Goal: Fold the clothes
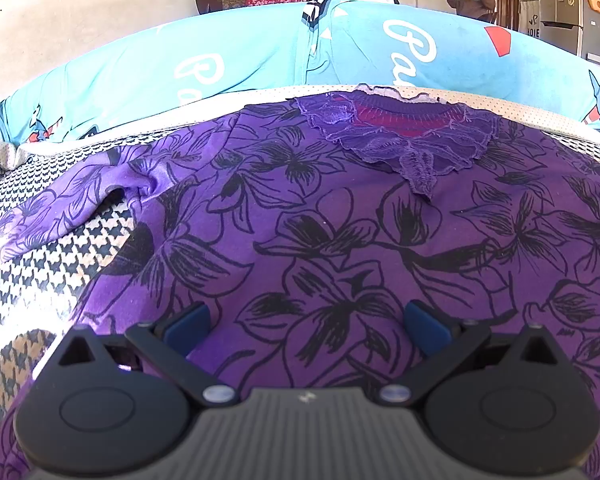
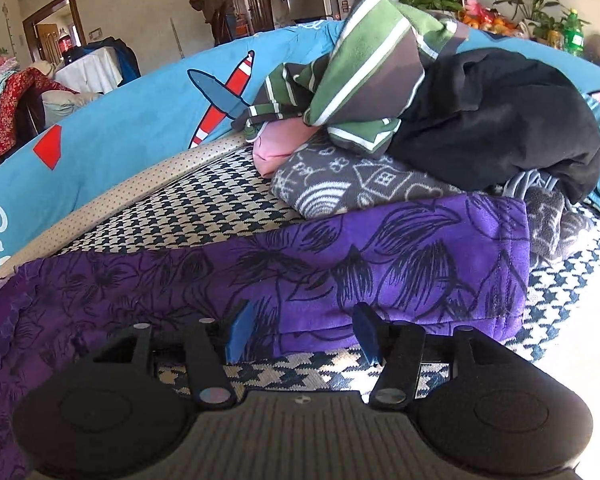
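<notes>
Purple flowered shirt [image 1: 340, 240] lies spread on the checked cover [image 2: 204, 200]; both tongs, left [image 1: 306, 330] and right [image 2: 304, 334], hover over it open and empty, one clothes pile [image 2: 440, 120] just beyond its sleeve.

We see a purple top [image 1: 340, 240] printed with black outlined flowers, spread flat and face up on the houndstooth cover. Its neckline carries a ruffled purple lace collar [image 1: 404, 140] with a red-violet inner band, lying at the far edge near the blue bolster. One sleeve [image 1: 72, 200] trails off to the left, rumpled and creased. In the right wrist view, the other sleeve [image 2: 400, 264] is folded over on itself, its hemmed cuff pointing right, lying just in front of the heaped clothes.
</notes>
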A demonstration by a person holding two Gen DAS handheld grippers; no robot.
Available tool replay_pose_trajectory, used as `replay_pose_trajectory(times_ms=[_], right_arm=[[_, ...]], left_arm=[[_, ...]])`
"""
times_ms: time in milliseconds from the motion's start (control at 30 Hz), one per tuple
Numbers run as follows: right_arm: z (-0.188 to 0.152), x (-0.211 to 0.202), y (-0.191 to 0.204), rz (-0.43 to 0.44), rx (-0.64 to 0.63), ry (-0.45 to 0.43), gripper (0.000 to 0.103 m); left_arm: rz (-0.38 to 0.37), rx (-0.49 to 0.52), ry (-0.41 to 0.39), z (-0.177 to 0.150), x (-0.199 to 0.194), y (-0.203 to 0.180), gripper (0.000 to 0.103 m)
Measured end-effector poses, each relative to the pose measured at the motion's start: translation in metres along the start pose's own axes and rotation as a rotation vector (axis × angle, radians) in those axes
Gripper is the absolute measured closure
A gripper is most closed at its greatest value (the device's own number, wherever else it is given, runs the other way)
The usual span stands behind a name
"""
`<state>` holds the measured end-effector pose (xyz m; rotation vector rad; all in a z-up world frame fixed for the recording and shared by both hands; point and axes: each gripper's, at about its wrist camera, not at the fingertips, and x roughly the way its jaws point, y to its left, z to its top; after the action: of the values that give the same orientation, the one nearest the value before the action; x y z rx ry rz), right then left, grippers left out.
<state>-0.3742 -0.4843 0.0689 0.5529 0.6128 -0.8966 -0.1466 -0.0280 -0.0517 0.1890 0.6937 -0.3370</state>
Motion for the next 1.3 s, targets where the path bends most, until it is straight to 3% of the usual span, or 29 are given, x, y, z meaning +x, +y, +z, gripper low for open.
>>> replay_pose_trajectory(times_ms=[433,1300], right_arm=[[-0.002,0.012,-0.019,0.039,0.178,0.118,0.044],[-0.009,0.016,-0.005,0.01,0.06,0.173,0.038]], left_arm=[[0.008,-0.011,-0.001,-0.003,-0.005,0.002,0.0],[0.011,-0.023,-0.004,-0.009,-0.012,0.004,0.0]])
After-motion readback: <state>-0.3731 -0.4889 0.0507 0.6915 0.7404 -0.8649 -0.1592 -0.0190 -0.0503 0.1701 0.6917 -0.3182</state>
